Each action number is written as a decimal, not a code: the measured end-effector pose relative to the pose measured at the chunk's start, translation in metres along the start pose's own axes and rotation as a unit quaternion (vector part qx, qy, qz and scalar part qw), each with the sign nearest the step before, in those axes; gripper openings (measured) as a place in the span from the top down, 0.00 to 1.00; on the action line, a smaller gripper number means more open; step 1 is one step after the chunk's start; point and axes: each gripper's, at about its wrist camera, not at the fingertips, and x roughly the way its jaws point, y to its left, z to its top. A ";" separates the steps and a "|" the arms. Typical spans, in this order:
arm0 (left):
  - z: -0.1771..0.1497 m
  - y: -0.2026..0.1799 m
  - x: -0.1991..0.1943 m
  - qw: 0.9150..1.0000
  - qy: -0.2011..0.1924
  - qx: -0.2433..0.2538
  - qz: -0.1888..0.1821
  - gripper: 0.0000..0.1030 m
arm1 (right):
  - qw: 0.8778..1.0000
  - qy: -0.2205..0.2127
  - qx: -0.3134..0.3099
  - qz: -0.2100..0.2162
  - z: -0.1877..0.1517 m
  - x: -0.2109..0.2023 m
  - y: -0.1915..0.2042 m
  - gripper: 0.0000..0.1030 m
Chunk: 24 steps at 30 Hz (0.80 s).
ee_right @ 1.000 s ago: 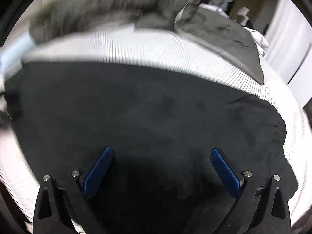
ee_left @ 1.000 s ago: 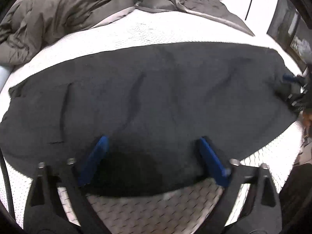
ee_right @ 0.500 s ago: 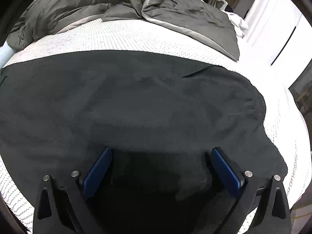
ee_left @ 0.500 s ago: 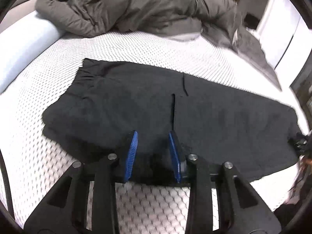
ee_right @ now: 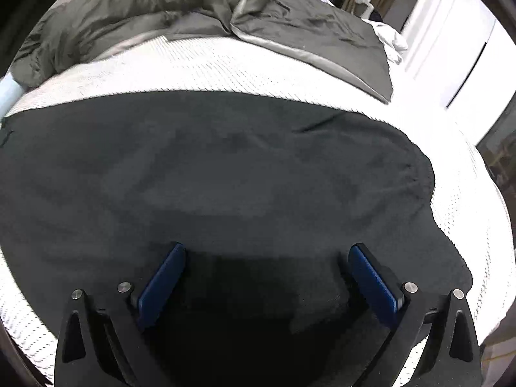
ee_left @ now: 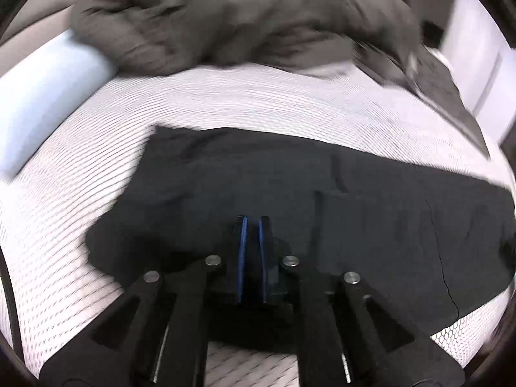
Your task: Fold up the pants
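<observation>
Black pants (ee_left: 371, 213) lie spread flat on a white mesh-patterned mattress (ee_left: 258, 109). My left gripper (ee_left: 252, 225) is shut on a pinch of the pants' near edge, its blue pads almost together with dark fabric between them. In the right wrist view the pants (ee_right: 225, 167) fill most of the frame. My right gripper (ee_right: 267, 258) is open, its blue pads wide apart just over the fabric near the pants' right end, holding nothing.
A rumpled grey duvet (ee_left: 232, 22) lies at the back of the bed; it also shows in the right wrist view (ee_right: 200, 6). A pale blue pillow (ee_left: 42, 103) sits at the left. White wardrobe doors (ee_right: 451, 42) stand at the right.
My left gripper has gone from wide open to shut on the pants' near edge while the view swung left. My right gripper stayed open and steadied over the fabric.
</observation>
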 end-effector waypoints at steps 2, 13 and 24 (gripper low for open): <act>0.006 -0.007 0.024 1.000 0.026 0.008 0.004 0.95 | 1.000 -0.010 -0.008 0.015 0.003 -0.004 0.005 0.01; 0.031 0.038 0.032 0.994 -0.012 -0.090 0.058 0.95 | 1.000 0.006 -0.003 0.014 0.003 0.012 -0.005 0.01; 0.071 -0.012 0.091 0.987 0.039 -0.045 0.148 0.73 | 0.996 0.011 -0.050 0.079 0.008 0.016 0.024 0.01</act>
